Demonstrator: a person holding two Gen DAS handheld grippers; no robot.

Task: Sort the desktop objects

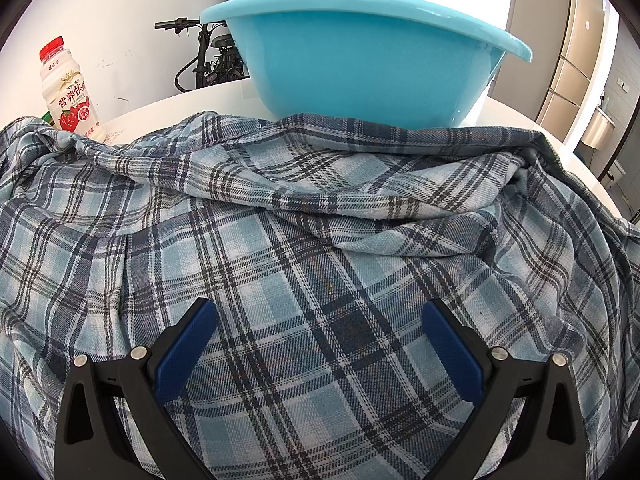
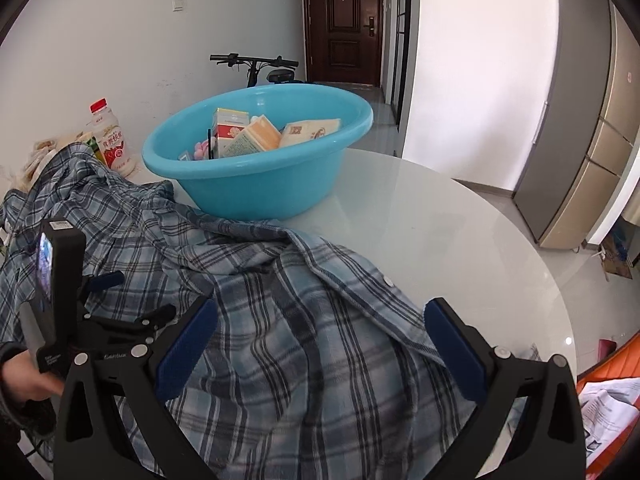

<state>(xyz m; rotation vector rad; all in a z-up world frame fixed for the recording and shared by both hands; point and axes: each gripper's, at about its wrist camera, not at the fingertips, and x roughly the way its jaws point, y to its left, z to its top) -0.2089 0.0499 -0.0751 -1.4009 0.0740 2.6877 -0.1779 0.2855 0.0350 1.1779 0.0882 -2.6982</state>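
Your blue-and-grey plaid cotton shirt (image 2: pixel 256 312) lies crumpled over the near side of the round white glossy counter (image 2: pixel 460 240), its far folds touching the foot of the turquoise plastic basin (image 2: pixel 256 184). The basin holds several cartons and packets. A red-capped white drink bottle (image 1: pixel 68 92) stands near the counter's far left edge. Your left gripper (image 1: pixel 320 344) and right gripper (image 2: pixel 320 344) both hover above the shirt, fingers spread wide, holding nothing.

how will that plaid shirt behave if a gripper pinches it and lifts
The plaid shirt lies rumpled in folds, so it will likely drape limply. Its far edge looks tucked against the blue basin, so lifting might drag there.
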